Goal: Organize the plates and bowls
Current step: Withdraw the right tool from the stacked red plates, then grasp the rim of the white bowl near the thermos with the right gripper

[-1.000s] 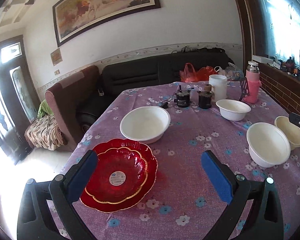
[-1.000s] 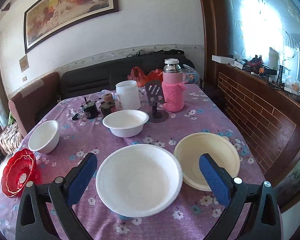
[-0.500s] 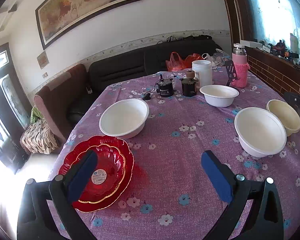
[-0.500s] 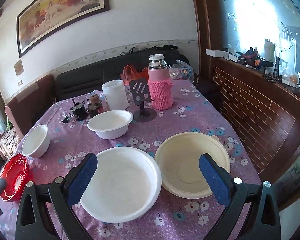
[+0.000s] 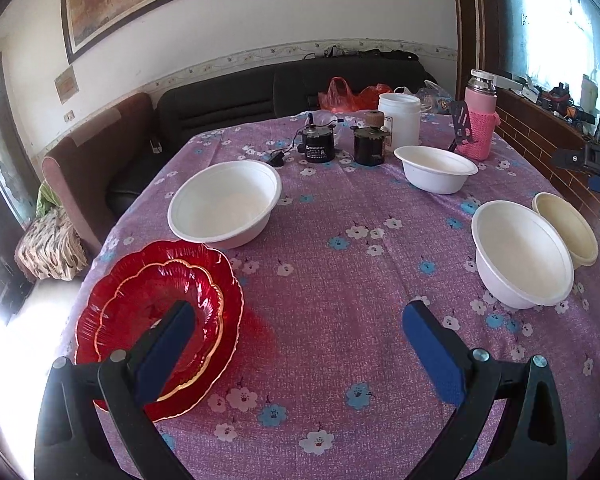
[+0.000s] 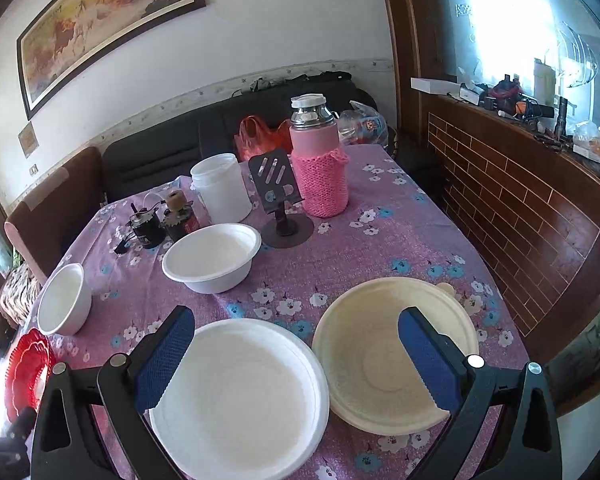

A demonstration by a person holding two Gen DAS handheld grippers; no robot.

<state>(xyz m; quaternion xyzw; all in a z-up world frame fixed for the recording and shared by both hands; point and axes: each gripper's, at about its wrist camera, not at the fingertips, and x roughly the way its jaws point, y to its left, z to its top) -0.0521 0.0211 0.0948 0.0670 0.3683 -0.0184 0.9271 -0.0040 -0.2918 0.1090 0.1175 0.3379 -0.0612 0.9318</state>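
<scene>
Two stacked red glass plates (image 5: 156,320) lie at the table's near left, also in the right wrist view (image 6: 28,372). Three white bowls stand on the purple cloth: one mid-left (image 5: 225,204) (image 6: 62,298), one at the back (image 5: 436,168) (image 6: 212,256), one near right (image 5: 522,254) (image 6: 240,392). A cream bowl (image 5: 566,228) (image 6: 392,356) sits beside that one. My left gripper (image 5: 296,332) is open and empty above the cloth, its left finger over the red plates. My right gripper (image 6: 296,344) is open and empty above the near white and cream bowls.
At the back stand a white jar (image 6: 220,186), a pink knit-covered flask (image 6: 320,160), a phone stand (image 6: 280,204) and two small dark motors (image 5: 342,142). A sofa (image 5: 284,88) lies beyond the table and a brick ledge (image 6: 520,200) to the right.
Both grippers have shifted right and lowered slightly toward the table. In the right wrist view the cream bowl has moved toward the centre. Nothing on the table has moved.
</scene>
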